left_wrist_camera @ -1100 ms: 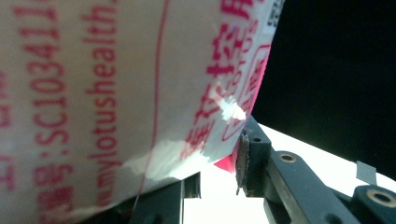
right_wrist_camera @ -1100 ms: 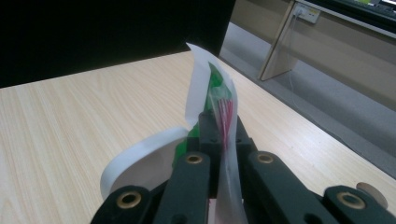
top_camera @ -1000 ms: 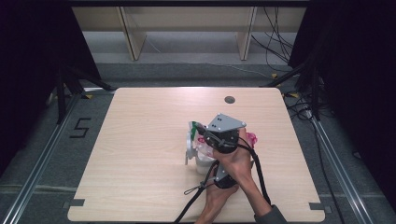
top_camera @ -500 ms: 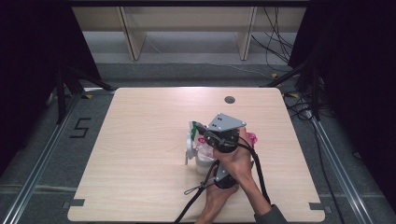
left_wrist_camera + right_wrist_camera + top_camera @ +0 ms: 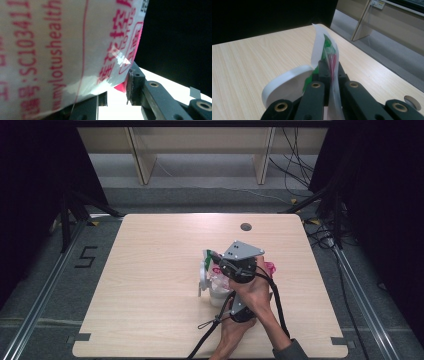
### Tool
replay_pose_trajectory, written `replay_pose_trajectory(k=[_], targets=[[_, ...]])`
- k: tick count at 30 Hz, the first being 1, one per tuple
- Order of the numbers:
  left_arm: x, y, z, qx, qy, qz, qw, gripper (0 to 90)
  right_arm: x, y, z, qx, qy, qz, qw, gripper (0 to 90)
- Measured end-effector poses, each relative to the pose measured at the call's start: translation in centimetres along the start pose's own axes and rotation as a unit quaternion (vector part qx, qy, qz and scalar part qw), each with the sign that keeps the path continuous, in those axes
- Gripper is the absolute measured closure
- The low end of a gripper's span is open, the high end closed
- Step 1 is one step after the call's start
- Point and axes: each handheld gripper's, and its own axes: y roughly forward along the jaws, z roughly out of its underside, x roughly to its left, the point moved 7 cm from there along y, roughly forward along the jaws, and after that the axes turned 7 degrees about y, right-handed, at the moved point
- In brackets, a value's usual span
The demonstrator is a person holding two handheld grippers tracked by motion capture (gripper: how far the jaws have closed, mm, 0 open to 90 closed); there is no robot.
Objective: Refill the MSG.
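Observation:
A clear plastic packet [image 5: 219, 276] with red print and a green top sits right of the table's middle, over a white round container [image 5: 216, 296]. My right gripper [image 5: 216, 261], under its grey plate, is shut on the packet's upper edge [image 5: 325, 47]; its jaws pinch the film between them [image 5: 329, 67]. My left gripper [image 5: 227, 295] comes from below, held by a hand. Up close the printed packet [image 5: 62, 45] fills its jaws [image 5: 116, 92], and the right pad [image 5: 130, 85] touches its pink edge. The white container's rim [image 5: 287, 85] curves left of the right jaws.
The wooden table [image 5: 150, 270] has a round cable hole [image 5: 245, 226] near its far edge. Black cables [image 5: 272, 295] trail from both grippers toward the front edge. Shelving legs and floor cables lie beyond the table.

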Motion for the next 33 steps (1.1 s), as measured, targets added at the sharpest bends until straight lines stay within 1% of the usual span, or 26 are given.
replay_pose_trajectory(k=[1,4,5,6,7,8,9,10,11,12,13,14,16,17,18,19,20,21,23,24,25,26,27,29,32,33], targets=[[-0.02,0.04,-0.07,-0.003,-0.003,-0.001,1.0,73.7,-0.01,0.0,-0.04,-0.003,0.003,0.0,1.0,89.3],[0.0,0.04,0.03,-0.004,-0.005,-0.003,1.0,73.7,0.08,0.09,0.09,0.003,-0.002,0.001,1.0,89.3],[0.0,-0.02,0.0,-0.002,-0.002,-0.001,1.0,73.7,0.17,0.08,0.13,0.007,0.001,-0.003,1.0,89.3],[0.02,-0.03,-0.07,-0.002,-0.003,-0.003,1.0,73.8,0.2,0.04,0.06,0.003,0.002,-0.004,1.0,89.3],[0.07,-0.02,-0.14,-0.004,-0.002,-0.005,1.0,73.8,0.05,0.04,-0.14,-0.006,-0.006,0.001,1.0,89.3],[-0.06,0.03,-0.17,-0.008,-0.007,-0.002,0.9999,73.7,0.09,-0.03,-0.17,-0.004,-0.006,0.001,1.0,89.3],[-0.05,0.01,-0.06,-0.003,-0.004,-0.003,1.0,73.7,0.05,0.0,-0.16,-0.005,-0.007,0.003,1.0,89.3],[0.03,-0.04,0.05,0.003,0.002,-0.003,1.0,73.7,0.01,0.05,-0.08,-0.003,-0.004,0.002,1.0,89.3],[0.02,0.0,0.02,0.0,0.0,-0.001,1.0,73.7,-0.02,0.04,0.03,0.002,-0.001,-0.002,1.0,89.3],[0.02,0.02,-0.02,-0.002,-0.003,-0.002,1.0,73.7,-0.02,-0.02,0.05,0.003,0.006,0.0,1.0,89.3],[0.0,0.03,-0.03,-0.003,-0.002,-0.002,1.0,73.7,-0.02,0.02,-0.01,0.0,-0.002,-0.002,1.0,89.3],[0.01,-0.01,0.0,0.0,0.0,-0.001,1.0,73.7,0.05,-0.02,0.01,0.002,-0.002,-0.004,1.0,89.3],[0.02,0.0,-0.02,0.0,0.0,-0.001,1.0,73.7,0.09,-0.01,0.02,0.002,0.007,-0.006,1.0,89.3],[0.01,0.07,-0.08,-0.003,-0.003,-0.001,1.0,73.7,0.07,-0.02,-0.02,0.001,0.003,-0.007,1.0,89.3],[0.01,0.09,-0.06,-0.004,-0.001,-0.001,1.0,73.8,0.13,-0.05,-0.01,0.002,0.008,-0.009,0.9999,89.3],[0.01,0.07,-0.02,-0.002,0.0,0.0,1.0,73.7,0.08,-0.04,-0.02,0.002,0.008,-0.008,0.9999,89.4],[0.03,0.07,-0.02,-0.001,0.001,-0.001,1.0,73.7,-0.18,-0.01,-0.11,-0.004,-0.001,-0.002,1.0,89.3],[0.07,0.08,-0.02,-0.001,0.001,-0.001,1.0,73.7,-0.2,0.0,-0.1,-0.004,0.002,-0.001,1.0,89.3],[0.05,0.11,-0.04,-0.004,-0.002,-0.001,1.0,73.7,-0.21,0.0,-0.09,0.0,0.0,-0.003,1.0,89.3],[0.07,0.08,0.0,-0.001,0.0,-0.002,1.0,73.7,-0.14,0.05,-0.05,0.003,0.002,-0.004,1.0,89.3],[0.07,0.08,0.0,-0.001,0.0,-0.002,1.0,73.7,-0.14,0.05,-0.05,0.003,0.002,-0.004,1.0,89.3],[0.08,0.05,-0.01,0.0,0.002,-0.001,1.0,73.7,-0.26,0.18,-0.12,-0.004,0.005,0.002,1.0,89.3],[0.07,0.1,-0.06,-0.002,-0.001,-0.002,1.0,73.7,-0.27,0.19,-0.14,-0.003,0.002,0.001,1.0,89.3],[0.08,0.04,-0.02,0.0,0.001,-0.002,1.0,73.7,-0.29,0.2,-0.16,-0.004,0.001,0.001,1.0,89.3],[0.08,0.08,-0.11,-0.003,-0.001,-0.003,1.0,73.7,-0.29,0.21,-0.22,-0.005,-0.003,0.001,1.0,89.3],[0.04,0.08,-0.1,-0.003,-0.002,-0.003,1.0,73.7,-0.13,0.17,-0.14,-0.003,0.008,0.004,1.0,89.3]])
